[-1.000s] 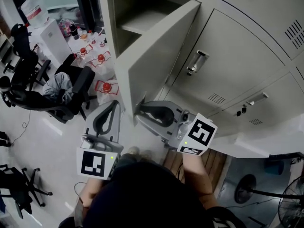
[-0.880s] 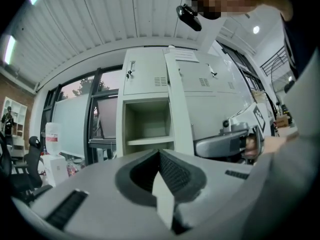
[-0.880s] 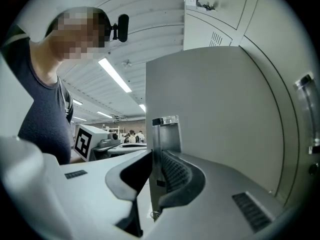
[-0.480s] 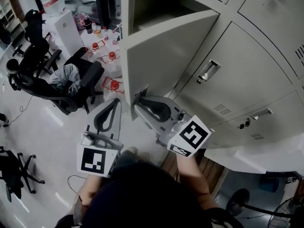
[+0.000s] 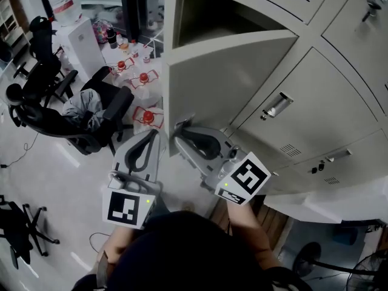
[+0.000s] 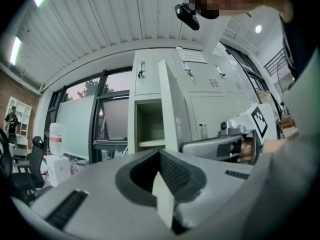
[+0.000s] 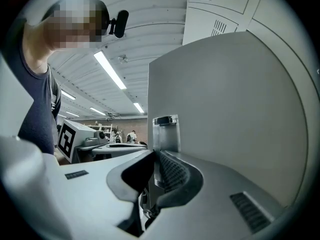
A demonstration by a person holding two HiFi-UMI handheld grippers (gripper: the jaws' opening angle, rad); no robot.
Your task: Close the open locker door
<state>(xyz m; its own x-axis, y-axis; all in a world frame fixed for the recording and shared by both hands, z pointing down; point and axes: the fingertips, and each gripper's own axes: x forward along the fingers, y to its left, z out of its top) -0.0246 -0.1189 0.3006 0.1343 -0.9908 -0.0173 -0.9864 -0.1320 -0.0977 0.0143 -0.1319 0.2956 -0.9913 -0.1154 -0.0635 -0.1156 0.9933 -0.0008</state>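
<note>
The grey locker door (image 5: pixel 224 83) stands open, swung out from the empty compartment (image 5: pixel 212 17). My right gripper (image 5: pixel 177 128) is at the door's free edge, low down. In the right gripper view its jaws (image 7: pixel 159 154) are shut on the chrome door handle (image 7: pixel 165 129), and the door's outer face (image 7: pixel 235 109) fills the right side. My left gripper (image 5: pixel 155 132) hovers just left of the door edge, shut and empty. The left gripper view has its tips (image 6: pixel 161 154) pointing at the door edge-on (image 6: pixel 170 109), compartment (image 6: pixel 149 124) to the left and right gripper (image 6: pixel 220 146) to the right.
Closed lockers with handles (image 5: pixel 276 105) lie right of the open door. Black office chairs (image 5: pixel 79 114) and red-capped water jugs (image 5: pixel 145 115) crowd the floor to the left, near a white cabinet (image 5: pixel 79 41). A fan (image 5: pixel 309 256) stands at the bottom right.
My head view has shifted, showing more of the lockers. The right gripper has stayed on the door's handle edge and the door looks turned a little. The left gripper has stayed beside it.
</note>
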